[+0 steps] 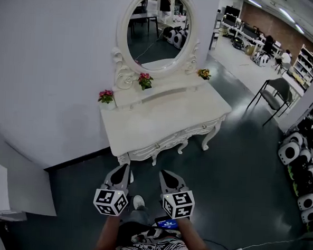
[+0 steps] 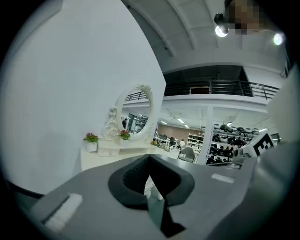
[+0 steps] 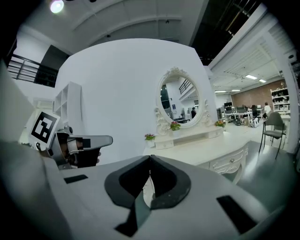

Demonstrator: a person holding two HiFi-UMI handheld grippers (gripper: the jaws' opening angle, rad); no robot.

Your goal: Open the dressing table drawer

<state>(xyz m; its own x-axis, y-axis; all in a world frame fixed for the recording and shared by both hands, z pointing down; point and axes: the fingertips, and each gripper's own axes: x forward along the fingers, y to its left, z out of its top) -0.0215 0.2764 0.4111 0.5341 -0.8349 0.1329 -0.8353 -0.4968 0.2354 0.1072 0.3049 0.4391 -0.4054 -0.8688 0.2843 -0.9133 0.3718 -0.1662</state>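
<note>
Grippers at the 6 o'clock edge of the head view, side by side and well apart from the furniture. The left gripper [image 1: 126, 167] had its jaws clenched, tips meeting with nothing between them, as its own view confirmed [image 2: 149, 157]. The right gripper [image 1: 163, 173] likewise had its jaws pressed together and empty [image 3: 150, 157]. Each carried its marker cube toward the person.

The dressing table [image 1: 146, 121], white with carved legs, stood at 12 o'clock from the grippers, its back against the pale wall [image 1: 54, 63]. The drawer [image 1: 158, 144] lay in the front apron of the surface, at the edge nearest the grippers; it was closed, its small knob facing them, and neither gripper touched it. In the right gripper view the drawer [image 3: 229, 161] appeared at 3 o'clock of the jaws.

An oval mirror [image 1: 157, 29] in an ornate frame rose at the rear of the surface. Three flower pots [image 1: 106, 97] stood along the raised back ledge, at 9, 12 and 2 o'clock of the surface centre. A dark chair [image 1: 274, 94] stood on the floor [image 1: 233, 169] at 2 o'clock, well apart from the table.
</note>
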